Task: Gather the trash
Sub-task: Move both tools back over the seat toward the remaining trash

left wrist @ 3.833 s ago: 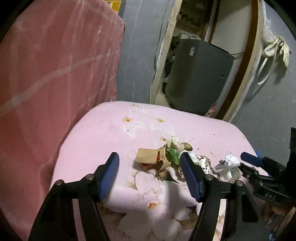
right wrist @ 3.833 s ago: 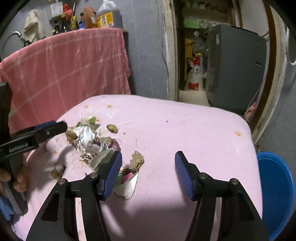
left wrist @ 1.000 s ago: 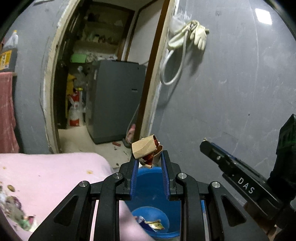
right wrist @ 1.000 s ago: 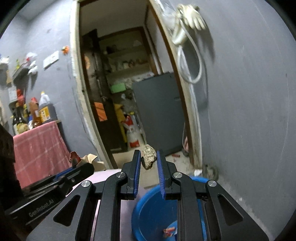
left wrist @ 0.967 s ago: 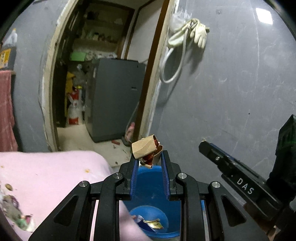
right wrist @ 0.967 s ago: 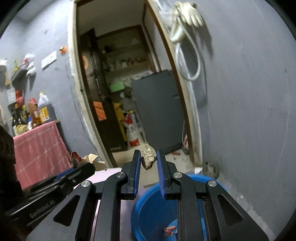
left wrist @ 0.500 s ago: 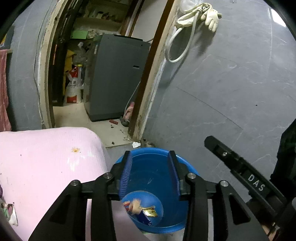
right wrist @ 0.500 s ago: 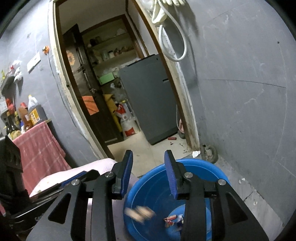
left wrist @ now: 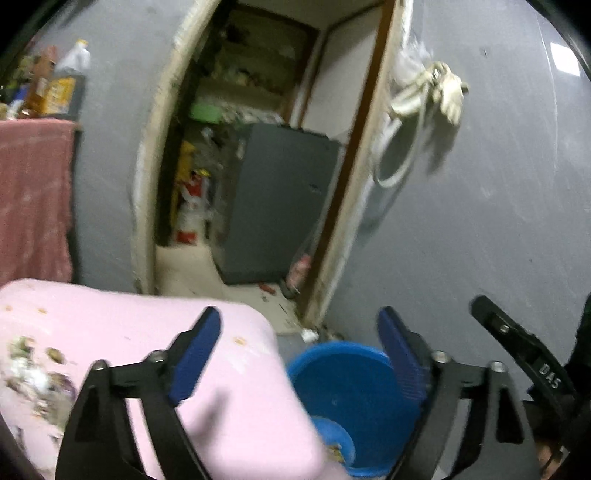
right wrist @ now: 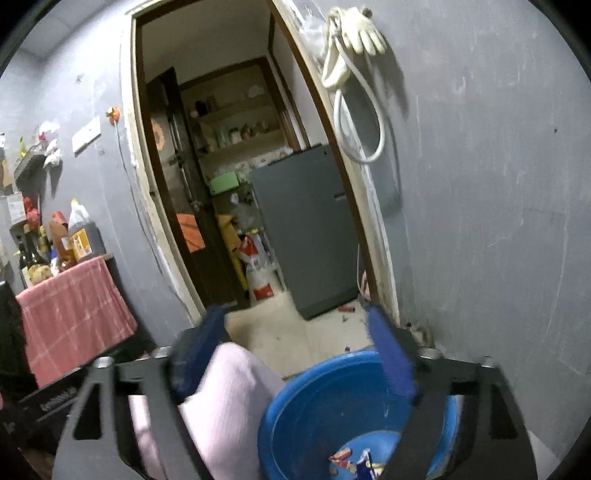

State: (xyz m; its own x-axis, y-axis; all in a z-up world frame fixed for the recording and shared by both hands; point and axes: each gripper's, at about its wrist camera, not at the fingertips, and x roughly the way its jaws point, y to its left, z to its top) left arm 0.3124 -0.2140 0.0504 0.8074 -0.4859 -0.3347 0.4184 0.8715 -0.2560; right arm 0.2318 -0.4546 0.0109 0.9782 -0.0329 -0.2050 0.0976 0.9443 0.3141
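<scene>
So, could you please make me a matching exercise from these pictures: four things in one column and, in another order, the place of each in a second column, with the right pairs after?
Things
1. blue bucket
2. pale glove
3. grey cabinet
4. scattered scraps

Places
A. hanging high on the grey wall beside the door frame
B. lying on the pink cloth
C. on the floor below the open left gripper and open right gripper
D. standing inside the room beyond the doorway

Pairs: 1-C, 2-A, 3-D, 4-B
</scene>
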